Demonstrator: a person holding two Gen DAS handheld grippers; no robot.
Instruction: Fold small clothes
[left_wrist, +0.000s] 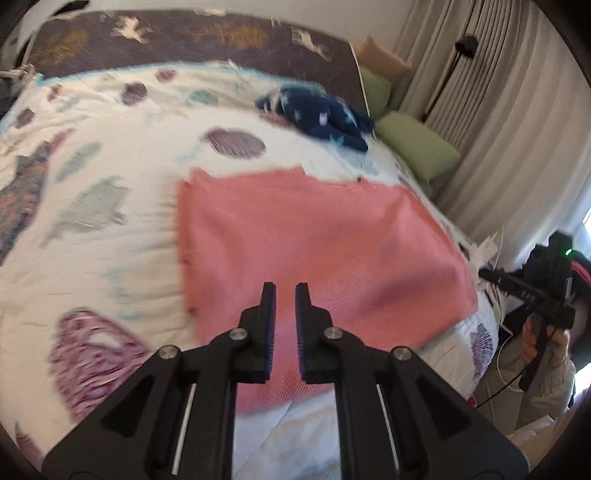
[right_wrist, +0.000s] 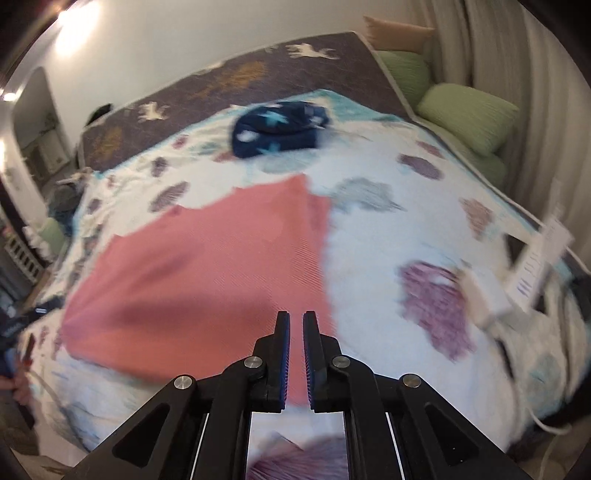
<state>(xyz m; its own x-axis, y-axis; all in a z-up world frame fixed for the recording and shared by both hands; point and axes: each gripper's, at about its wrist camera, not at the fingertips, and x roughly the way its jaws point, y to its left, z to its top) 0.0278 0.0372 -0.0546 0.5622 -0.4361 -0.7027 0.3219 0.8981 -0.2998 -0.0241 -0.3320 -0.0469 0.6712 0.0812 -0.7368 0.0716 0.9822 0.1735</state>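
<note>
A pink cloth (left_wrist: 314, 243) lies flat on the bed, folded into a rough rectangle; it also shows in the right wrist view (right_wrist: 207, 266). My left gripper (left_wrist: 285, 291) hovers above its near edge, jaws narrowly apart and empty. My right gripper (right_wrist: 296, 319) hovers above the cloth's near right corner, jaws narrowly apart and empty. The right gripper also shows in the left wrist view (left_wrist: 524, 295), held off the bed's right side. A crumpled navy garment with pale stars (left_wrist: 321, 118) lies farther back on the bed, and in the right wrist view (right_wrist: 280, 127).
The bed has a white quilt with purple and grey shell prints (left_wrist: 92, 206) and a dark blanket (left_wrist: 192, 37) at the far end. Green pillows (left_wrist: 417, 144) lie along the right side by the curtains (left_wrist: 498, 110). A paper sheet (right_wrist: 535, 266) and cables lie at the right edge.
</note>
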